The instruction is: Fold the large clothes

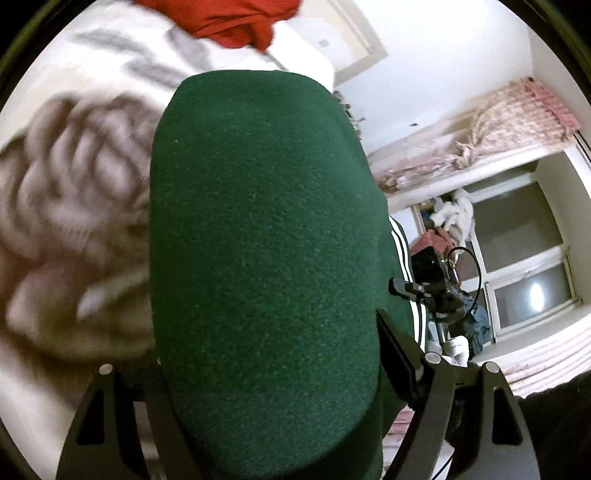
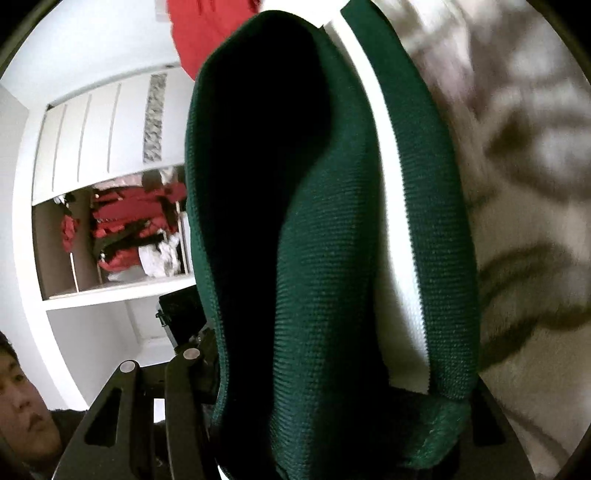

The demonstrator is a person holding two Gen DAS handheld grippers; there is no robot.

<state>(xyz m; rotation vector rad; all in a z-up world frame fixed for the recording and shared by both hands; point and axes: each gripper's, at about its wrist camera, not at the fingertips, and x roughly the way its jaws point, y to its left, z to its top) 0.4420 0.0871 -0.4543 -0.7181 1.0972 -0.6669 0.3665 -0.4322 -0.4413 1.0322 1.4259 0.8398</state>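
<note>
A dark green garment (image 1: 262, 240) with white side stripes (image 1: 400, 247) fills the left wrist view, draped between the fingers of my left gripper (image 1: 273, 369), which is shut on it. In the right wrist view the same green garment (image 2: 332, 258) with a broad white stripe (image 2: 399, 258) hangs between the fingers of my right gripper (image 2: 332, 387), which is shut on it. Both fingertips are hidden by cloth. My right gripper also shows in the left wrist view (image 1: 424, 291), off to the right, holding the garment's far end.
A patterned beige and white bedspread (image 1: 74, 221) lies below and also shows in the right wrist view (image 2: 517, 184). A red garment (image 1: 229, 22) lies at the far end, seen too in the right wrist view (image 2: 207, 29). An open wardrobe (image 2: 122, 240) holds clothes. A window (image 1: 524, 266) is on the right.
</note>
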